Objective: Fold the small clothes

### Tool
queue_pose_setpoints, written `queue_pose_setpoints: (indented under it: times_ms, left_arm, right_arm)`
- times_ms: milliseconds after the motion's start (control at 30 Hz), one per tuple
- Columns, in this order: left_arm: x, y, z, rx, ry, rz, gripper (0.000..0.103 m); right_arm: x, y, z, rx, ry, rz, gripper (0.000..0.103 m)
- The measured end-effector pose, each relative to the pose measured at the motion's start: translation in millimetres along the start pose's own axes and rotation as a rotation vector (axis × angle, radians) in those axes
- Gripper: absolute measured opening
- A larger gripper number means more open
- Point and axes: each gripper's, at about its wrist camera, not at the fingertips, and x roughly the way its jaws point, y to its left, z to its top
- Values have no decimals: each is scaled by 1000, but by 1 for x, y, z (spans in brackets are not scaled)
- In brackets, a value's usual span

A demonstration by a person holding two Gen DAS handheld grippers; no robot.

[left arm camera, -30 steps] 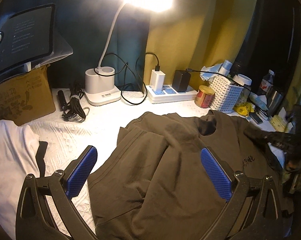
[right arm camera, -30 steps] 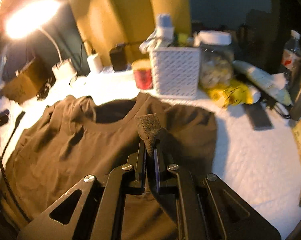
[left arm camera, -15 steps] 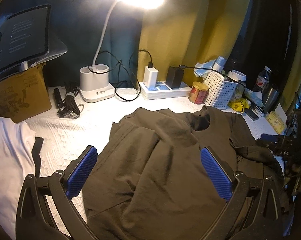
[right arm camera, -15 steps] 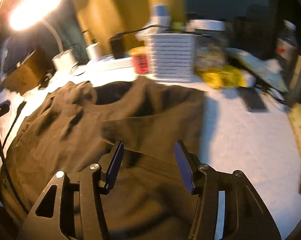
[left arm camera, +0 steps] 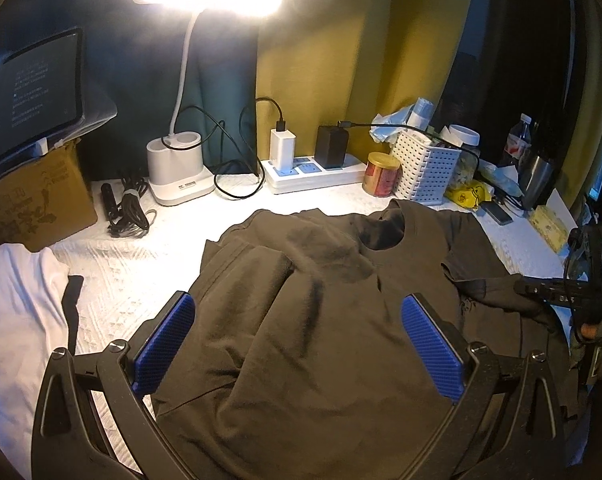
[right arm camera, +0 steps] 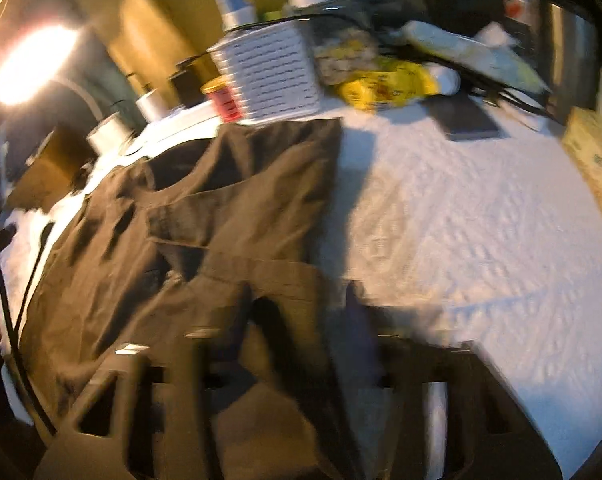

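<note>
Left wrist view: my left hand-held gripper [left arm camera: 297, 344] gapes over the shirt [left arm camera: 321, 320] mid-frame on the tabletop [left arm camera: 141, 272]; my right hand-held gripper [right arm camera: 301, 320], just closing, pinches its sleeve.

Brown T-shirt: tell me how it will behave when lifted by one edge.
The T-shirt lies rumpled in soft folds, so it will probably drape and sag. It looks thin, likely light. On the textured cloth it may drag rather than slide.
</note>
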Motion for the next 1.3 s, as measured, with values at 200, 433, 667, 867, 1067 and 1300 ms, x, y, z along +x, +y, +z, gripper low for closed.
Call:
queue_pose_setpoints:
  times_ms: [200, 433, 667, 867, 1067, 1300]
  left_arm:
    - [-7, -3, -1, 12, -3, 11, 102]
    - [-11, -4, -5, 14, -5, 7, 102]
    - [-15, 0, -10, 8, 1, 1, 102]
    - [-20, 7, -16, -1, -2, -17, 102]
    - [-20, 17, -18, -20, -2, -19, 102]
    - [-14, 30, -15, -37, 6, 1, 102]
  right_arm:
    - [-20, 29, -1, -138, -50, -27, 7]
    - [-22, 59, -25, -333, 7, -35, 7]
    - [-37, 72, -35, -382, -53, -99, 7]
    - [-29, 94, -52, -448, -13, -66, 7]
    - [-12, 111, -75, -492, 70, -58, 24]
    - [-36, 103, -55, -409, -5, -36, 45]
